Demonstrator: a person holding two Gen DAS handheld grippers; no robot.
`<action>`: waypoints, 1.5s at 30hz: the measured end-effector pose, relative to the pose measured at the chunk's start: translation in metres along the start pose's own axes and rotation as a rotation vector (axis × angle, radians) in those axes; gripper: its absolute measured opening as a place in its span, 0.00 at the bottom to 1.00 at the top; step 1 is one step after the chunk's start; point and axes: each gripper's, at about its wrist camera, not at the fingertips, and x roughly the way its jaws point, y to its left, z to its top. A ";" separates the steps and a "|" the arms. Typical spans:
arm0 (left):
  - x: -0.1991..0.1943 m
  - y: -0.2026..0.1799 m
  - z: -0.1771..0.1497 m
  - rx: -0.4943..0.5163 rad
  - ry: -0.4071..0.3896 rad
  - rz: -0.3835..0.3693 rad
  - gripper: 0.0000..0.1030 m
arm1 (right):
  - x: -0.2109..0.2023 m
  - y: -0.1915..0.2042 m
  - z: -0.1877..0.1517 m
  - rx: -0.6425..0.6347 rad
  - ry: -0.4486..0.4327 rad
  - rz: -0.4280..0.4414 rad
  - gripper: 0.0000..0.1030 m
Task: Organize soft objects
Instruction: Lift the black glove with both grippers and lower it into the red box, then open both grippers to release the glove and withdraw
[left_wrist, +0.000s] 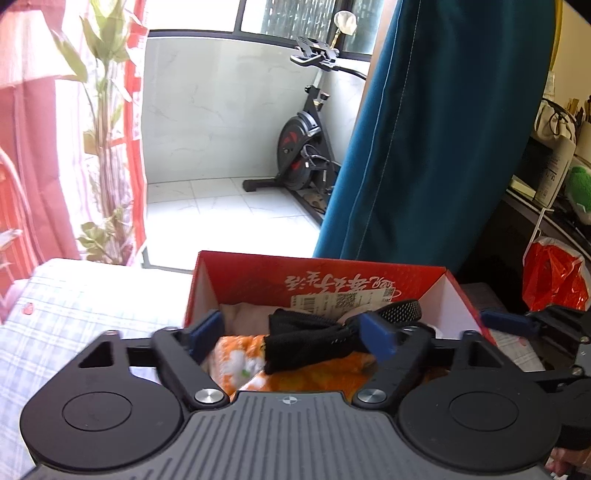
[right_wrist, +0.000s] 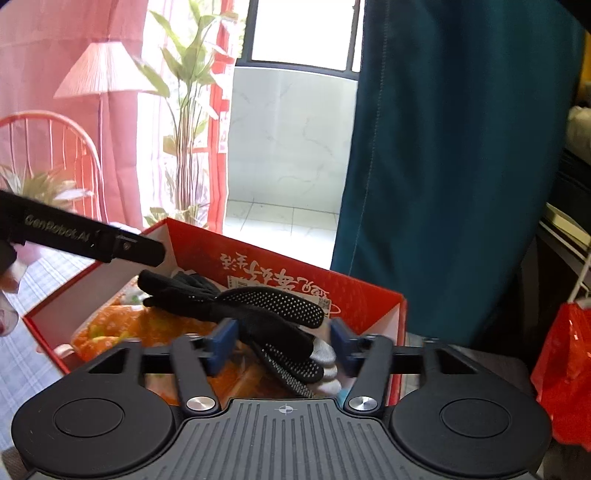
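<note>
Over the red box (left_wrist: 258, 280) now, both tools poised above its open top. On the left, the left gripper (left_wrist: 295, 338) has its fingers (left_wrist: 207, 332) spread wide, holding nothing; the cuff end of the black gloves (left_wrist: 306, 341) lies loose between them, draped on the orange cloth (left_wrist: 317, 376) already packed inside. Moving right, the right gripper (right_wrist: 284, 341) stands parted too, pads clear of the glove tips, which sit near the box's near right corner.

The drop looks done, so the good move from here is a straight lift: rise before swinging, so no finger snags the knit and drags the gloves back out. The box walls flank both tools closely, left wall beside the left tool, right wall by the right one, so sideways travel is tight. Upward is free. Beyond the far rim hangs the teal curtain (right_wrist: 443, 166), and the red bag (right_wrist: 565, 369) crowds the right side.
</note>
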 end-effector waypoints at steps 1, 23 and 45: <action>-0.005 0.001 -0.002 0.000 -0.002 0.007 0.96 | -0.004 -0.001 -0.001 0.014 -0.003 0.000 0.70; -0.071 0.016 -0.132 -0.098 0.102 0.088 1.00 | -0.079 0.022 -0.110 0.179 0.007 -0.007 1.00; -0.056 0.013 -0.216 -0.121 0.164 0.082 1.00 | -0.064 0.048 -0.206 0.139 0.067 -0.017 1.00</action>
